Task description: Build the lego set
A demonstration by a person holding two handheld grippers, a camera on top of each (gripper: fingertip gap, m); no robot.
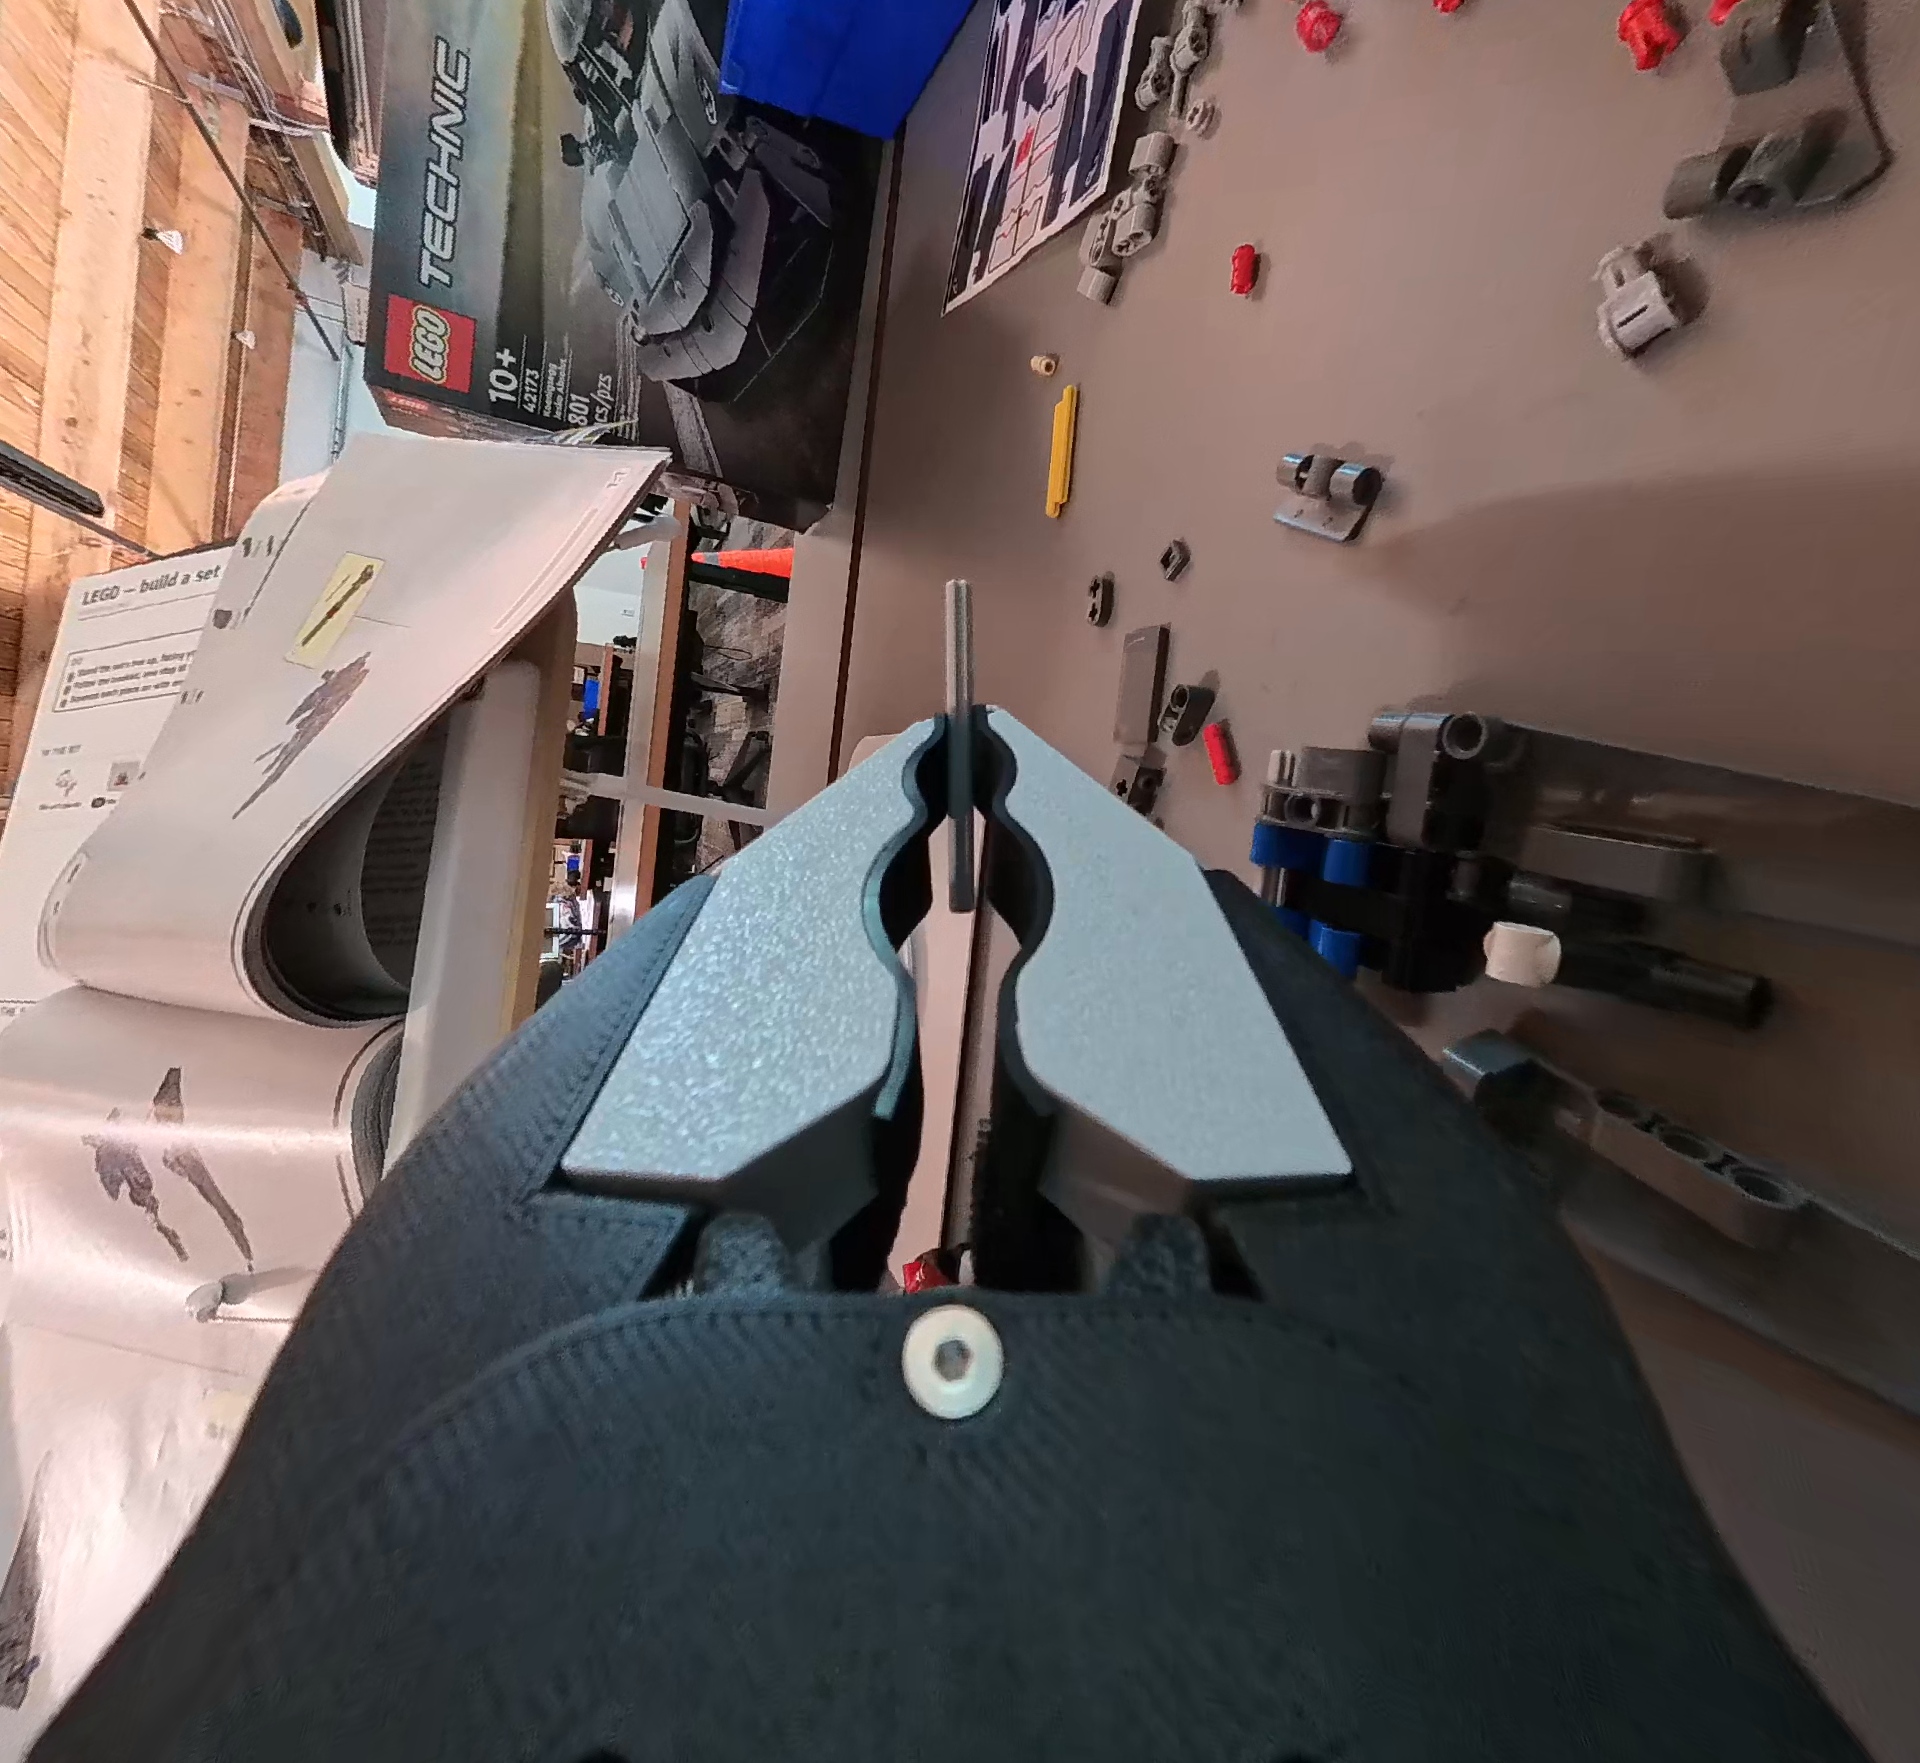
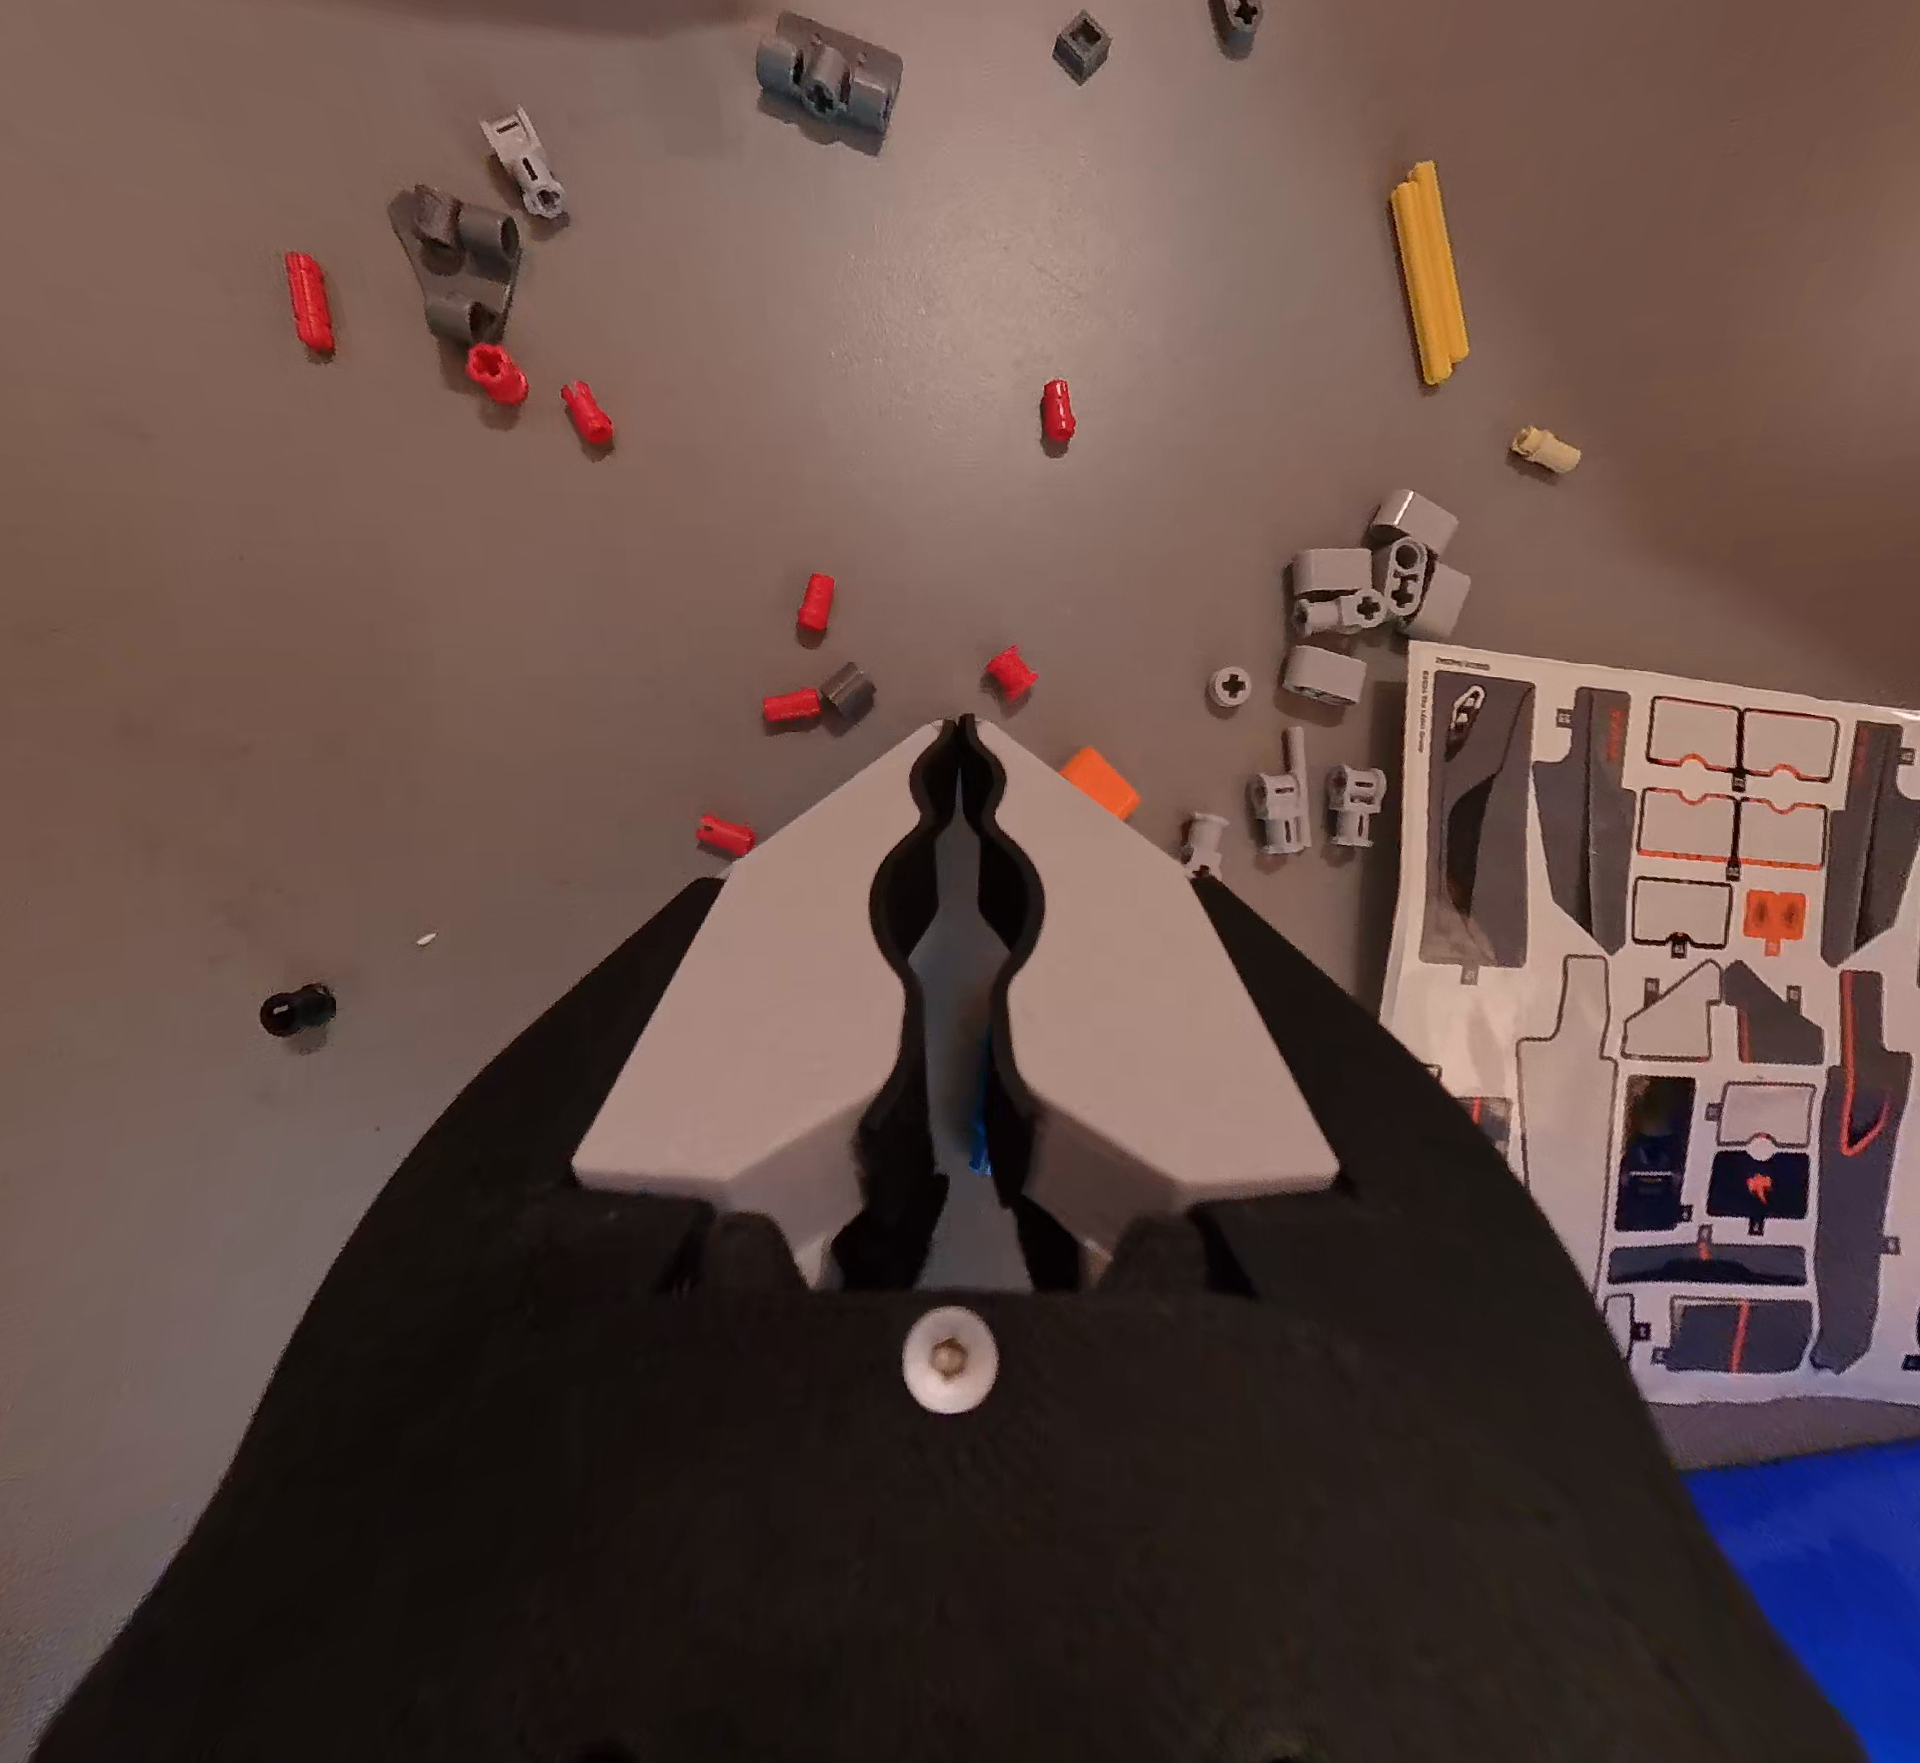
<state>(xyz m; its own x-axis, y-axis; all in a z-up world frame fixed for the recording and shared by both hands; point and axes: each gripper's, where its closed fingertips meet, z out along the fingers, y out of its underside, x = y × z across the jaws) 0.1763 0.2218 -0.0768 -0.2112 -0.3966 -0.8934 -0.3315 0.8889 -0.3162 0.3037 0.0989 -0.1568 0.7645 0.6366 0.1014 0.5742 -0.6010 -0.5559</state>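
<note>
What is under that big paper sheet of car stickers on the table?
The sticker sheet lies flat on the grey table; its lower edge overlaps something blue. Whatever else lies beneath is covered and cannot be seen.

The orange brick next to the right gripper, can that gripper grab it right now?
Probably not yet: the right gripper is shut, with the orange brick beside one finger, partly hidden. It would need to open and shift sideways.

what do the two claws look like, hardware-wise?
Both match: the left claw and the right claw each have two light grey, faceted fingers that taper to a point, with wavy black inner pads. The black body has a ribbed, printed texture and one silver hex screw at its centre. No cables, markings or sleeves visible.
</note>
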